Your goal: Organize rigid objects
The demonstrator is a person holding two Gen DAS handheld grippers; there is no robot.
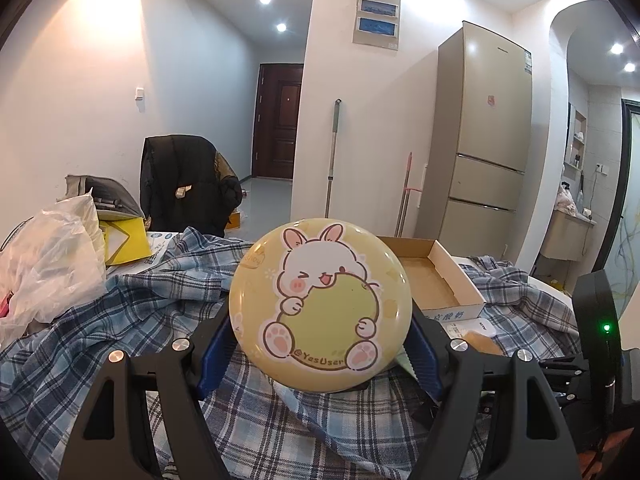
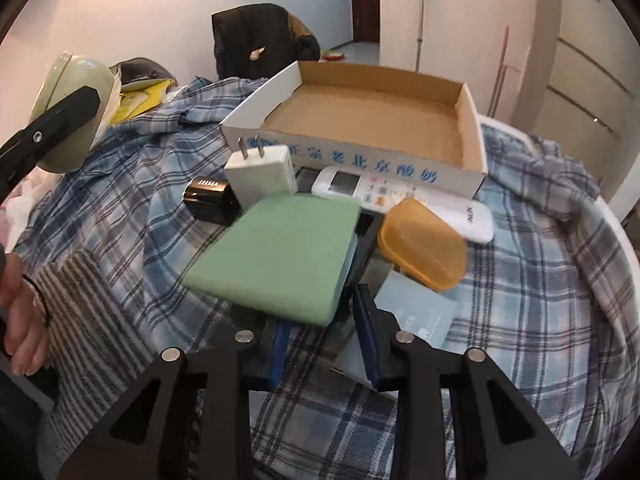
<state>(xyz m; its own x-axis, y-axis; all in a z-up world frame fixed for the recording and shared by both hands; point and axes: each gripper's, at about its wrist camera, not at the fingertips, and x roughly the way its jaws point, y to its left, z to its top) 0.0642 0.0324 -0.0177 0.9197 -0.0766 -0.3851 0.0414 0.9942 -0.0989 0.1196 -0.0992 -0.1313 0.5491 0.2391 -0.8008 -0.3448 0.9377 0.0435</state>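
My left gripper [image 1: 320, 348] is shut on a round yellow tin [image 1: 320, 304] with a cartoon rabbit on its lid, its blue pads [image 1: 216, 344] pressing both sides. The tin stands on edge above the plaid cloth [image 1: 120, 320]. In the right wrist view the same tin [image 2: 72, 112] shows its pale underside at upper left. My right gripper [image 2: 322, 332] is shut on the near end of a flat green box [image 2: 276, 252], which tilts up over the cloth. An open cardboard tray [image 2: 476, 140] stands just behind it.
In front of the tray lie a white plug adapter [image 2: 260, 176], a small black cylinder [image 2: 210, 200], a white remote [image 2: 400, 196] and an orange case [image 2: 422, 244]. A hand in a striped sleeve [image 2: 80, 300] is at left. A plastic bag [image 1: 48, 256] and yellow box [image 1: 124, 240] sit far left.
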